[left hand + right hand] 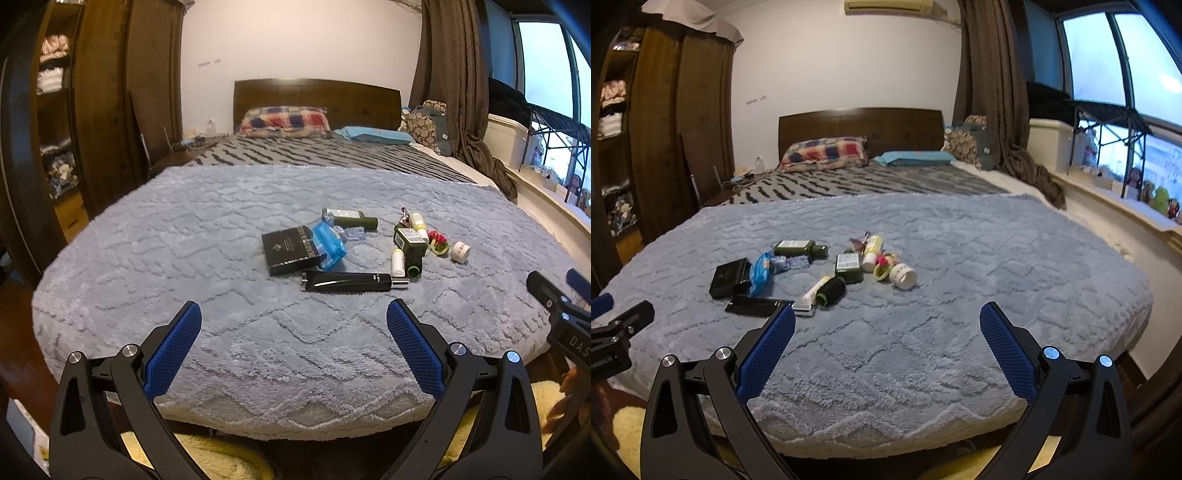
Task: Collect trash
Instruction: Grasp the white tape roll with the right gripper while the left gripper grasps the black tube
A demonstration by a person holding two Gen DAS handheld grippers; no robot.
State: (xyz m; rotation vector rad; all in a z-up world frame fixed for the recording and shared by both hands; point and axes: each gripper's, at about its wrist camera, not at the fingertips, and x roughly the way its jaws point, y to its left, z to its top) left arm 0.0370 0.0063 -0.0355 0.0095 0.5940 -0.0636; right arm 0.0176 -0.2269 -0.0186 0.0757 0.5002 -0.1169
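Observation:
A heap of small items lies on the grey-blue fleece blanket [221, 229] [997, 258]. It holds a black box [290, 251] [729, 282], a blue plastic packet [328, 245] [761, 273], dark green bottles [349, 217] [799, 248], a long black tube [351, 281] [757, 304], small white and yellow bottles [398, 262] [872, 250] and a white jar [460, 252] [903, 276]. My left gripper [293, 314] hangs open over the blanket's near end, short of the heap. My right gripper [886, 317] is open too, with the heap ahead and to its left. Neither holds anything.
The bed runs back to a wooden headboard [317, 99] with a plaid pillow [284, 120] and a blue pillow [916, 158]. A tall wardrobe [103, 110] stands on the left, a brown curtain [993, 92] and a window sill [1126, 206] on the right. A yellow rug [221, 458] lies below.

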